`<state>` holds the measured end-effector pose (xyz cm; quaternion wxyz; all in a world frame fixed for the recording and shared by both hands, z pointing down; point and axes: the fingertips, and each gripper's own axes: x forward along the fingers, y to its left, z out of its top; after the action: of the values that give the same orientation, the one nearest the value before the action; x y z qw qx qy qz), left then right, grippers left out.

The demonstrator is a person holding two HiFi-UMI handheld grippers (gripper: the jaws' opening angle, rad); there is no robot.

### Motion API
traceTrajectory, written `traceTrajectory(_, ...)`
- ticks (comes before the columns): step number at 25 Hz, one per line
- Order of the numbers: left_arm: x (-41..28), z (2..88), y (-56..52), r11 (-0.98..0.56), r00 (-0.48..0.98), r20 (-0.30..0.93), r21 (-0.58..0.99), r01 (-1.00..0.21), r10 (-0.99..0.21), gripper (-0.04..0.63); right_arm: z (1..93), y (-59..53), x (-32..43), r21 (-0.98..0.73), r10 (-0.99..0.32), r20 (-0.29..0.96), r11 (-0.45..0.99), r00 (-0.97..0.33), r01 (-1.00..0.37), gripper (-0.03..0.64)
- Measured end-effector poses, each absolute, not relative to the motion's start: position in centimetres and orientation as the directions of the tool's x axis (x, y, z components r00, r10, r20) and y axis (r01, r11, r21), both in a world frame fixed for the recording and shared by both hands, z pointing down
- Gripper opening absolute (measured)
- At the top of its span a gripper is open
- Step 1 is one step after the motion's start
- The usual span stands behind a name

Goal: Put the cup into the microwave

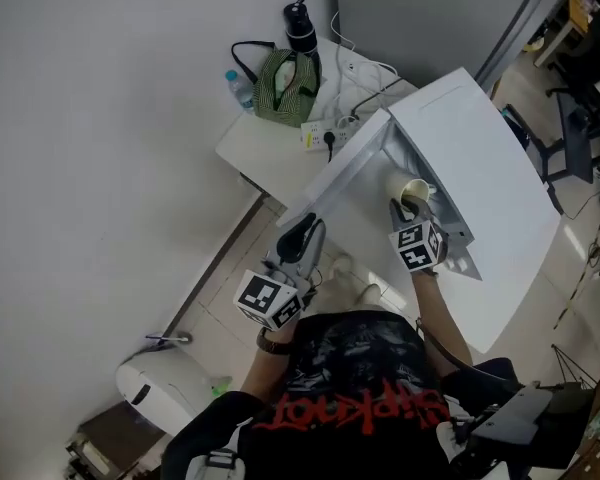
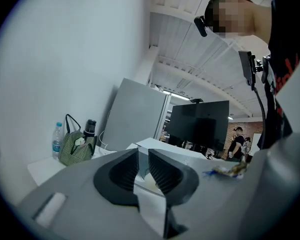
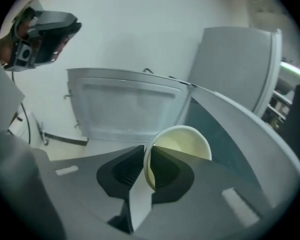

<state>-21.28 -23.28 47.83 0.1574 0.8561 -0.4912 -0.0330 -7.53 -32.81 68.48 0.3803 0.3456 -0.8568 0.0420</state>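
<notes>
Two grippers are at work, each with its own job. The left gripper (image 2: 144, 154) has its jaws slightly spread with nothing pinched; only pale microwave surface shows through the gap. It hangs free, ahead of the person's chest and below the open microwave door (image 1: 345, 173), probably kept ready to shut that door afterwards. To its right, the door stands swung wide so the opening is clear. The paper cup (image 3: 182, 139) sits at the tips of the right gripper (image 3: 146, 151), which pinches the cup's wall at the rim, one jaw inside and one outside. Held this way the cup tips over, its mouth turned toward that gripper's camera, which suggests it is empty. A rim grip also lets the cup go in base-first without the jaws fouling the cavity floor. The cup is right at the opening, between the door on the gripper's left and the microwave (image 1: 480, 178) body on its right, not yet set down inside.

Beyond the left gripper a white bench (image 1: 255, 143) carries a green striped bag (image 1: 283, 86), a black flask (image 1: 300, 26), a water bottle (image 1: 239, 88) and a power strip (image 1: 320, 133) with cables. Plain pale walls meet at a corner there; the floor is light tile, and office chairs stand far off to the right gripper's right.
</notes>
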Motion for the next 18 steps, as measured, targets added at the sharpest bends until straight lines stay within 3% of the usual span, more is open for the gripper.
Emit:
traceTrajectory(5, -21.3, 48.2, -25.2, -0.549, 0.599, 0.119, 0.290, -0.783, -0.792, 0.040, 71.4, -36.4, -4.2, 0.110, -0.736, 0.568, 0.510, -0.367, -0.853, 0.046)
traceTrajectory(11, -20.7, 47.9, -26.4, -0.588, 0.639, 0.165, 0.275, -0.761, -0.751, 0.038, 72.6, -40.2, -1.4, 0.137, -0.793, 0.561, 0.370, -0.236, -0.919, 0.046)
traceTrajectory(18, -20.9, 48.8, -25.1, -0.627, 0.694, 0.222, 0.304, -0.717, -0.685, 0.038, 72.9, -42.6, 0.0, 0.079, -0.904, 0.397, 0.205, -0.158, -0.976, 0.044)
